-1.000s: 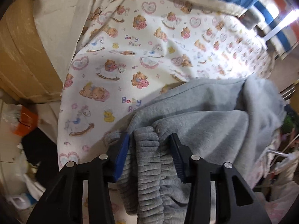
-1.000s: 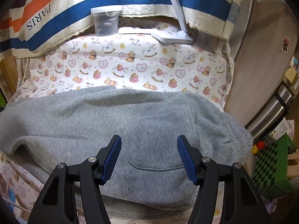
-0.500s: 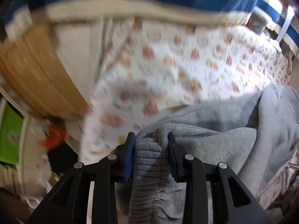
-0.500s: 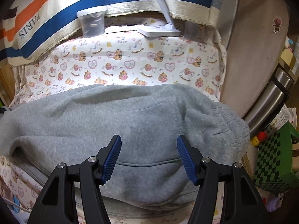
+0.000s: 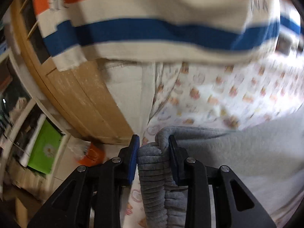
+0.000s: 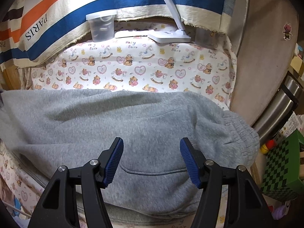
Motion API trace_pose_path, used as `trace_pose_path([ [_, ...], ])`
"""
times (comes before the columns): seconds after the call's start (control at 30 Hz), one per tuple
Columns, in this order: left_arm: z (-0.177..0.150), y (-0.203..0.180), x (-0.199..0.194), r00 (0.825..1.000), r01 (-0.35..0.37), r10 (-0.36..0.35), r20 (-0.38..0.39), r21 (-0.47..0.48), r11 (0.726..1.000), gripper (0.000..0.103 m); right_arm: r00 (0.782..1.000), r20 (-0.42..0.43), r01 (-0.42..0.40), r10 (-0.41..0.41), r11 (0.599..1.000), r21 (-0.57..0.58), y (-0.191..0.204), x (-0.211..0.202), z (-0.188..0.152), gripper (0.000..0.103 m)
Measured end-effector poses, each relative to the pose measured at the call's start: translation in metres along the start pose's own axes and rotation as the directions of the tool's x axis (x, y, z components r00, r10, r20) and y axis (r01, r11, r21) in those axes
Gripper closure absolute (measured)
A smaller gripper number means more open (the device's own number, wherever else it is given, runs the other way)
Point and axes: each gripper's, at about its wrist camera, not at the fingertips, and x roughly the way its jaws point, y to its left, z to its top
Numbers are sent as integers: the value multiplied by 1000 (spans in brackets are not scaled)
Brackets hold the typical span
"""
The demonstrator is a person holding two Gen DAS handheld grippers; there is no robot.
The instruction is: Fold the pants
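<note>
Grey sweatpants [image 6: 117, 121] lie across a table covered with a teddy-bear print cloth [image 6: 133, 70]. Their waistband [image 6: 241, 133] is at the right end in the right wrist view. My right gripper [image 6: 151, 152] is open and hovers just above the pants near a pocket seam. My left gripper [image 5: 153, 148] is shut on the ribbed cuff [image 5: 152, 171] of the pants and holds it lifted; the grey leg [image 5: 237, 152] trails to the right. The left wrist view is blurred.
A striped "PARIS" cloth [image 6: 57, 22] hangs behind the table. A clear plastic container [image 6: 101, 27] and a white lamp base [image 6: 169, 36] stand at the back. A steel flask [image 6: 279, 110] and a green checkered box [image 6: 283, 169] are at the right. A wooden panel [image 5: 81, 95] is at the left.
My left gripper closed on the cuff and lifted it, swinging up and left. The right gripper stayed open and shifted only slightly over the pants.
</note>
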Motion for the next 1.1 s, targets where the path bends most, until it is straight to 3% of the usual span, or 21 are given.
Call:
trace_pose_path([
  [0.07,-6,-2,30,996,12,-17,-87,-49,999,74,1000,-1,-16,16,1000,1,0,0,-3,40],
  [0.13,-11,-3,56,992,3,-13,-124,-74,997,74,1000,-9,-29,29,1000,10,-2,2,-7,40],
  [0.27,-16,-24,75,990,-58,59,-125,16,998,67,999,-39,-27,27,1000,2,-3,8,-15,40],
  [0.33,-13,-32,59,993,-73,75,-93,30,997,61,998,-38,-49,48,999,-10,-3,8,-17,39],
  [0.37,-12,-33,45,996,-56,57,-70,21,998,49,997,-37,-69,69,998,-13,-3,6,-18,39],
  [0.43,-11,-36,11,1000,-11,11,-7,22,1000,38,994,-44,-104,104,994,-11,-4,5,-21,39],
  [0.5,-15,-47,-28,998,10,-13,69,46,999,37,993,-35,-112,111,993,-23,-2,2,-25,39],
  [0.57,-20,-58,-57,993,42,-47,106,50,998,27,992,-19,-122,121,991,-62,6,-4,-32,39],
  [0.67,-42,-76,-84,984,147,-146,106,-4,989,26,981,-39,-194,192,980,-49,12,-6,-45,36],
  [0.77,-73,-102,-98,972,204,-198,124,-33,978,26,965,-59,-252,255,966,55,8,-8,-63,36],
  [0.93,-115,-146,-97,966,234,-225,129,-63,970,26,971,-5,-237,241,958,161,-3,-25,-91,36],
  [1.1,-115,-166,-83,959,271,-259,112,-116,956,26,971,-8,-234,237,963,132,7,-21,-92,36],
])
